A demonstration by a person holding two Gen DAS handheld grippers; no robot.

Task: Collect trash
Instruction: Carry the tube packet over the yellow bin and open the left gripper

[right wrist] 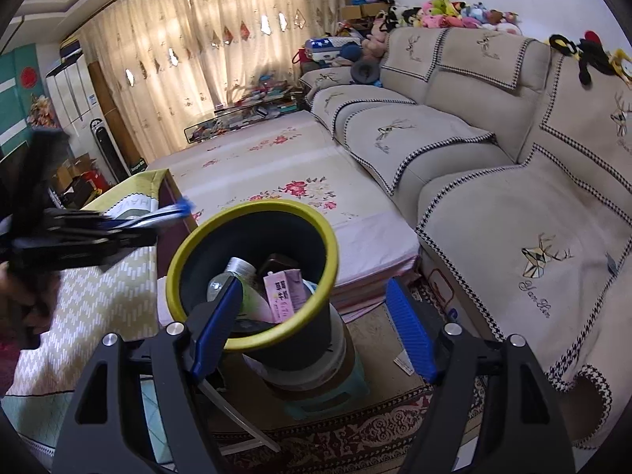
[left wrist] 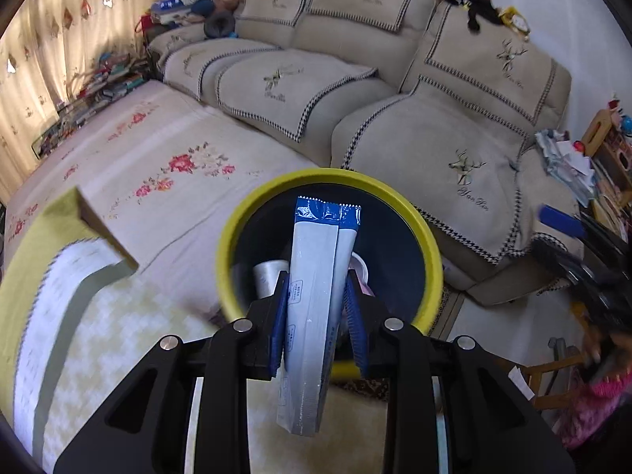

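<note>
"HAV" lettering on yellow-green tablecloth [right wrist: 134, 201]

Silver-blue wrapper [left wrist: 316, 296] upright above yellow-rimmed bin [left wrist: 428, 245] holding bottle [right wrist: 233, 276], pink carton [right wrist: 282, 294].

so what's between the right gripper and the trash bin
Nothing. In the right wrist view the right gripper has its jaws open and empty, and the yellow-rimmed bin sits directly beyond, with its near rim showing between them.

Right gripper [right wrist: 316, 328] spread wide, yellow-rimmed bin [right wrist: 252, 272], pink carton [right wrist: 283, 292]
</note>
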